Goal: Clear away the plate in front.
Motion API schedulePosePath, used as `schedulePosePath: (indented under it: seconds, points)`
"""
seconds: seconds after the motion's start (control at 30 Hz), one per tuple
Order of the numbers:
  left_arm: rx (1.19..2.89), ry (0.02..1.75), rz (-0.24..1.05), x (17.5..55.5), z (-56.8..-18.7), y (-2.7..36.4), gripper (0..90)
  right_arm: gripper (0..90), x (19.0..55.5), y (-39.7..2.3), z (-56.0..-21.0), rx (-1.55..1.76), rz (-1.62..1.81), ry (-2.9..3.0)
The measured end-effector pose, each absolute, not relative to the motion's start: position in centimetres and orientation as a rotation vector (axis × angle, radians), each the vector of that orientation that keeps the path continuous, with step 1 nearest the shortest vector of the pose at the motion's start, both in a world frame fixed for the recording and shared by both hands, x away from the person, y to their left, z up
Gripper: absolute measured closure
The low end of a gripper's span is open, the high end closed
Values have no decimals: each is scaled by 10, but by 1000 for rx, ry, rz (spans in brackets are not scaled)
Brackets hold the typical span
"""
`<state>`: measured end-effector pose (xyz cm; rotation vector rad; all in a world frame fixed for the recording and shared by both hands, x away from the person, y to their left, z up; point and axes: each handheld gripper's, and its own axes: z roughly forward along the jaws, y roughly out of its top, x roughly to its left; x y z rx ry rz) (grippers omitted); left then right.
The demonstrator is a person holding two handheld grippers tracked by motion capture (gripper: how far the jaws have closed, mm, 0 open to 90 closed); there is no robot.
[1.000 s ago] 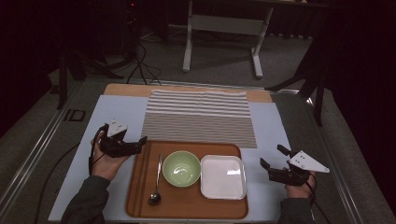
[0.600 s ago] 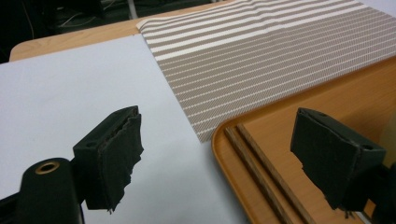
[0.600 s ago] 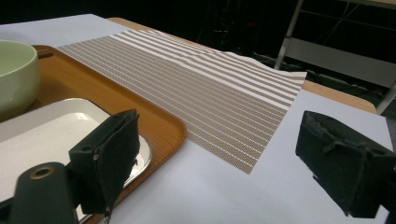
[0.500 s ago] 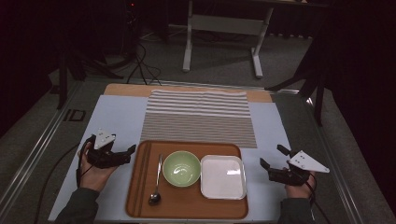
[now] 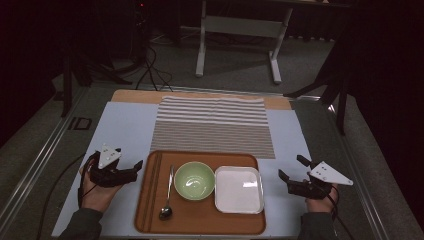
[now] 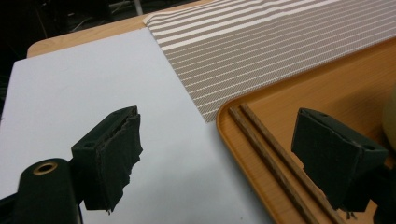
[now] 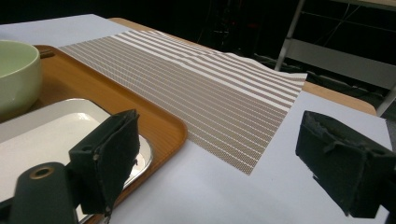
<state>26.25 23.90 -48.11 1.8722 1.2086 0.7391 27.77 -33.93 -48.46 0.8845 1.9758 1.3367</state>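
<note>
A brown tray (image 5: pixel 200 221) lies at the near middle of the table. It holds a pale green bowl (image 5: pixel 194 180), a white square plate (image 5: pixel 239 189), a spoon (image 5: pixel 167 200) and a pair of dark chopsticks (image 5: pixel 152 185) along its left side. My left gripper (image 5: pixel 136 170) is open just left of the tray, over the pale sheet. In the left gripper view its jaws (image 6: pixel 219 135) stand wide apart, straddling the tray's corner (image 6: pixel 327 93) and the chopsticks (image 6: pixel 266 149). My right gripper (image 5: pixel 291 167) is open right of the tray, empty (image 7: pixel 219 144), near the plate (image 7: pixel 42 135).
A striped brown-and-white placemat (image 5: pixel 214 125) lies flat behind the tray and reaches the table's far edge. A pale blue sheet (image 5: pixel 125 130) covers the tabletop. A white metal stand (image 5: pixel 240 30) and cables sit on the floor beyond the table.
My left gripper has drawn back toward the person and a little left, and now lies lower beside the tray's left edge. The right gripper has stayed in place.
</note>
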Motion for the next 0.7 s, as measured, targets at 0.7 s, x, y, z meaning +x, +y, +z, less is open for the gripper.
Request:
schedulePosePath:
  seconds: [0.7]
  points:
    - [1785,1281,777,243,-481,264,168,127,290,-334,-485,889,1319,1997]
